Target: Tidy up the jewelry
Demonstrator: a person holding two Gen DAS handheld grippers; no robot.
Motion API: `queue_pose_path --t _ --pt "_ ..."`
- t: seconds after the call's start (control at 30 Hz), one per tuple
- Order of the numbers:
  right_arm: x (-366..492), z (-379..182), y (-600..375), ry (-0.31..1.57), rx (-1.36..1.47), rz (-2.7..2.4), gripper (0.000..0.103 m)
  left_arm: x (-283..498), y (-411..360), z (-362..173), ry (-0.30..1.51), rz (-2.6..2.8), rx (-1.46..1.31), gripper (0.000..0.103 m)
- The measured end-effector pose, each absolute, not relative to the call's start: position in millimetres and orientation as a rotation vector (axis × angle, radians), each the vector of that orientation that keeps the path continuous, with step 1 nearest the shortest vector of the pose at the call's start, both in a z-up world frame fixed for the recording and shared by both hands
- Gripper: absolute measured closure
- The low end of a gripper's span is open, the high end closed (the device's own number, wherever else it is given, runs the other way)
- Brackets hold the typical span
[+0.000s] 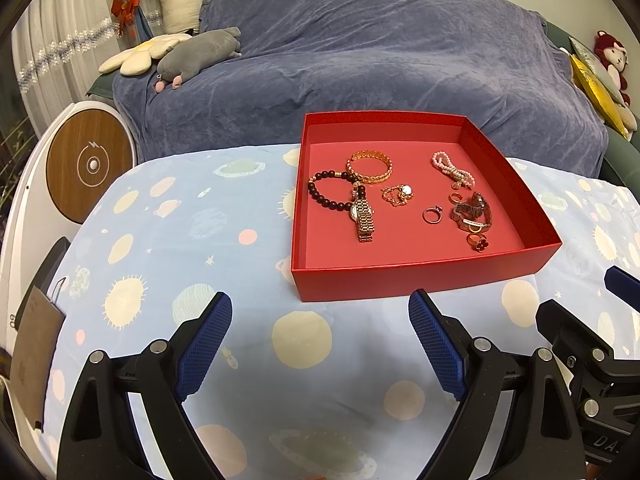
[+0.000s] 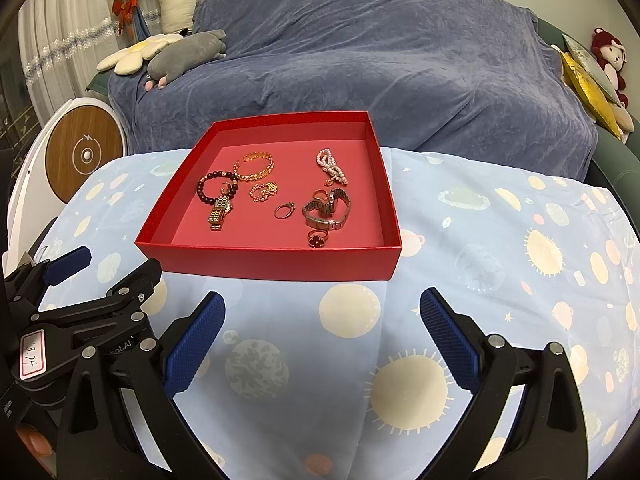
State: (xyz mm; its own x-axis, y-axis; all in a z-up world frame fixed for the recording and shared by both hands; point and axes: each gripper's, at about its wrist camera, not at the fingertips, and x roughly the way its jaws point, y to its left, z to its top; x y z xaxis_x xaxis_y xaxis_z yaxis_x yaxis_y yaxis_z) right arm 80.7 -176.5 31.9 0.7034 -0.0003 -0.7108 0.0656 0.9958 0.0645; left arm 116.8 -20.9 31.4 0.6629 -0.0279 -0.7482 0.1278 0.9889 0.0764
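Note:
A shallow red box (image 1: 420, 280) (image 2: 276, 266) stands on the table and holds the jewelry: a gold bangle (image 1: 370, 166) (image 2: 256, 166), a dark bead bracelet (image 1: 320, 192) (image 2: 206, 192), a gold watch (image 1: 362, 218) (image 2: 220, 208), a pearl bracelet (image 1: 452, 170) (image 2: 330, 168), a silver watch (image 1: 472, 212) (image 2: 328, 210), a thin gold chain (image 1: 396, 194) (image 2: 262, 192), a plain ring (image 1: 432, 214) (image 2: 283, 211) and a red clover ring (image 1: 479, 242) (image 2: 318, 239). My left gripper (image 1: 320, 304) is open and empty in front of the box. My right gripper (image 2: 322, 300) is open and empty, also short of the box.
The table wears a light blue planet-print cloth (image 1: 180, 240) (image 2: 500, 240). Behind it is a sofa under a blue-grey throw (image 1: 360, 60) with plush toys (image 1: 192, 56). A white round device with a wooden disc (image 1: 88, 168) stands at the left.

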Motion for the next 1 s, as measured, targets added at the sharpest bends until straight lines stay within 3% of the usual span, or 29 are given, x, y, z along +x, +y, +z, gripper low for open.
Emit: queue_pose_path --t 1.0 --pt "78.9 34.0 -175.1 0.776 0.088 -0.046 0.006 111.4 -21.2 33.2 0.797 -0.076 0.131 0.015"
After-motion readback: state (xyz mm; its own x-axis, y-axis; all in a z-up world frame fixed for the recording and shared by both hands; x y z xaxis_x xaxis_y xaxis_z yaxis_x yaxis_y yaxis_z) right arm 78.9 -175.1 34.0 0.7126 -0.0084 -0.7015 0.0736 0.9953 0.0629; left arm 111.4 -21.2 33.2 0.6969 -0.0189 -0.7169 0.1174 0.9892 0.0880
